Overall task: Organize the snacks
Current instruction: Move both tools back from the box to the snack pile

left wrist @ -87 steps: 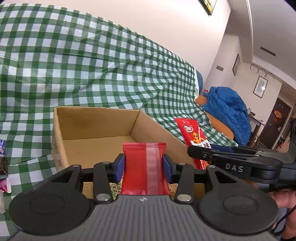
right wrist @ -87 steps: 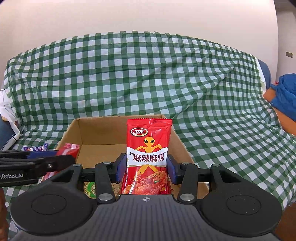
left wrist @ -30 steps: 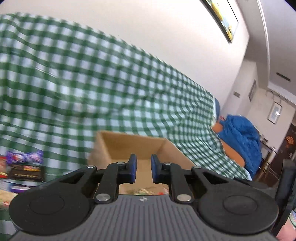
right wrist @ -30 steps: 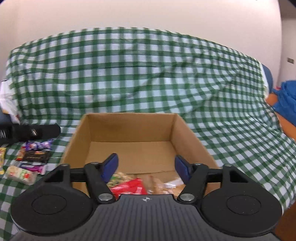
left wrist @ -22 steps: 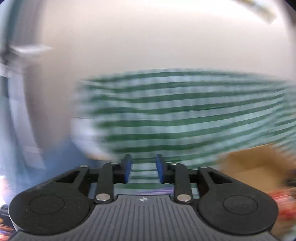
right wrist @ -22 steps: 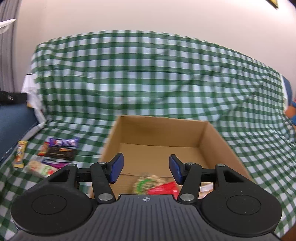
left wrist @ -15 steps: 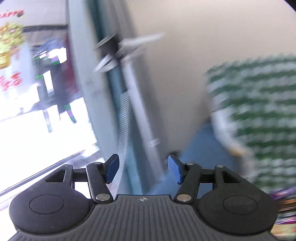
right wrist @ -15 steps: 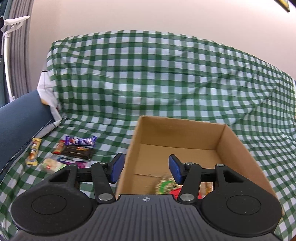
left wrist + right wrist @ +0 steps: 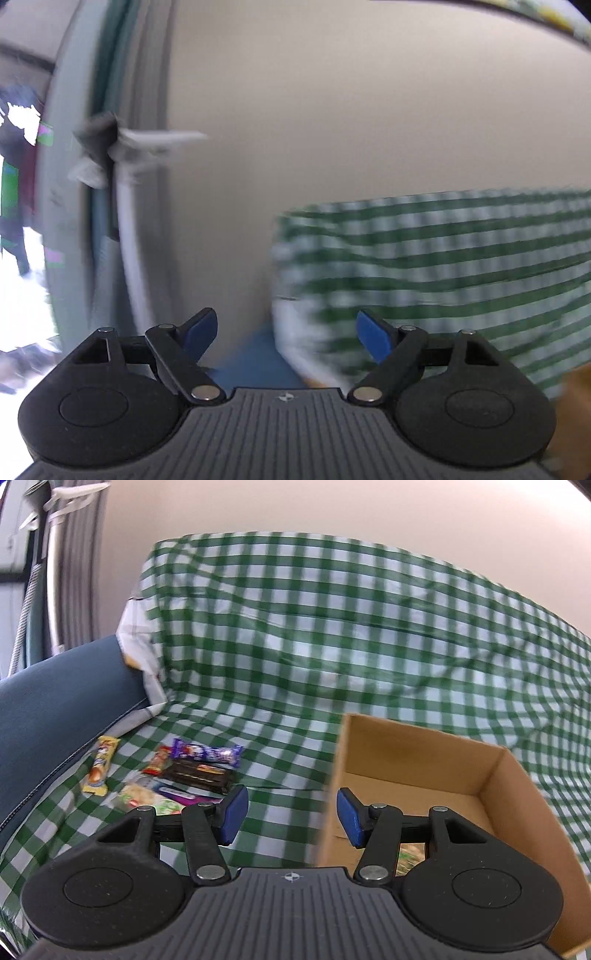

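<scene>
In the right wrist view a cardboard box [image 9: 498, 775] stands on the green checked cloth at the right, with snack packets partly visible inside behind my fingers. Loose snacks lie on the cloth at the left: a purple packet [image 9: 207, 752], a dark bar [image 9: 197, 775], a yellow packet [image 9: 99, 770] and a green-and-white packet [image 9: 147, 800]. My right gripper [image 9: 291, 818] is open and empty, above the cloth between the box and the snacks. My left gripper [image 9: 286, 336] is open and empty; its view is blurred and shows wall and checked cloth [image 9: 461, 277].
A blue sofa arm [image 9: 55, 709] rises at the left of the snacks. A curtain and window [image 9: 44, 572] stand at the far left. The checked cloth [image 9: 332, 627] covers the sofa back. A corner of the box [image 9: 576, 406] shows in the left wrist view.
Both grippers let go of their red packets, which now lie in the box, and opened. Both swung left; the left one swept far left, then a little back right, and opened wider.
</scene>
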Tool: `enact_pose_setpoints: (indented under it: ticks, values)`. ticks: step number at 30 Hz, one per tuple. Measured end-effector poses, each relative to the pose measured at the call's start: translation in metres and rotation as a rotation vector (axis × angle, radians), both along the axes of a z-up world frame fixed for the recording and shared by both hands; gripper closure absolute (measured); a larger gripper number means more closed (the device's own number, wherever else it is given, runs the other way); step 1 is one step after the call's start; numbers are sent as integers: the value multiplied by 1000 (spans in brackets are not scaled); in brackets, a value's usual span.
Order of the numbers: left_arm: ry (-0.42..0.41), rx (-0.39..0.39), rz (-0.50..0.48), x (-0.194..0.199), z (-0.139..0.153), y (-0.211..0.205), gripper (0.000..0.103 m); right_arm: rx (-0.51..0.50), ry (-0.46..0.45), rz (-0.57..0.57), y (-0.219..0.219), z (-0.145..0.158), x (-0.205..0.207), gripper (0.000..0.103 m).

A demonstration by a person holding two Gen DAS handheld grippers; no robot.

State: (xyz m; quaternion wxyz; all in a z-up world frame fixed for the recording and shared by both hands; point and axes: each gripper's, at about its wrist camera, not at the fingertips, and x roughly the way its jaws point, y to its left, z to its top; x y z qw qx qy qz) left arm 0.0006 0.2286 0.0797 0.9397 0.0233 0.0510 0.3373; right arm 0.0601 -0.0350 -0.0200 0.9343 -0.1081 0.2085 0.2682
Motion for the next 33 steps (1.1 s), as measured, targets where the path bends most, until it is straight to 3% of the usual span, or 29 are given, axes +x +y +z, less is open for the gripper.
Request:
enact_pose_setpoints:
  ticks: [2, 4, 6, 8, 9, 11, 14, 16, 18, 20, 21, 23, 26, 29, 33]
  values:
    - [33, -54, -28, 4, -21, -4, 17, -10, 7, 31, 15, -5, -1, 48]
    - [135, -87, -26, 15, -35, -2, 31, -21, 14, 60, 27, -9, -1, 48]
    - [151, -13, 22, 13, -35, -8, 32, -37, 23, 93, 41, -15, -1, 48]
    - [167, 110, 157, 5, -27, -10, 24, -43, 27, 129, 53, -18, -3, 48]
    - [173, 137, 251, 0, -24, -5, 16, -47, 28, 146, 58, -20, -4, 48]
    - [142, 102, 391, -22, -13, 11, 14, -50, 31, 168, 66, -22, -4, 48]
    - [170, 105, 587, -42, -1, 35, 10, -51, 46, 185, 75, -25, -3, 48]
    - [189, 88, 679, -48, 3, 47, 5, -59, 62, 197, 81, -30, -1, 48]
    - [205, 28, 711, -49, 1, 64, 3, -71, 81, 209, 89, -35, 1, 48]
    - [204, -30, 684, -35, -6, 83, 3, -75, 88, 224, 95, -39, 1, 48]
    - [159, -51, 647, -35, -4, 86, 3, -81, 90, 230, 98, -41, 2, 48]
    - [-2, -59, 480, -35, 5, 72, 3, -95, 99, 235, 105, -47, 4, 47]
    - [-69, -11, 278, -26, 9, 41, 2, -114, 101, 242, 116, -55, 8, 46]
    - [9, -121, 22, -5, -5, 32, 5, -171, 85, 254, 132, -68, 15, 39]
    - [283, -374, -155, 36, -47, 38, 47, -246, 64, 284, 153, -86, 25, 32]
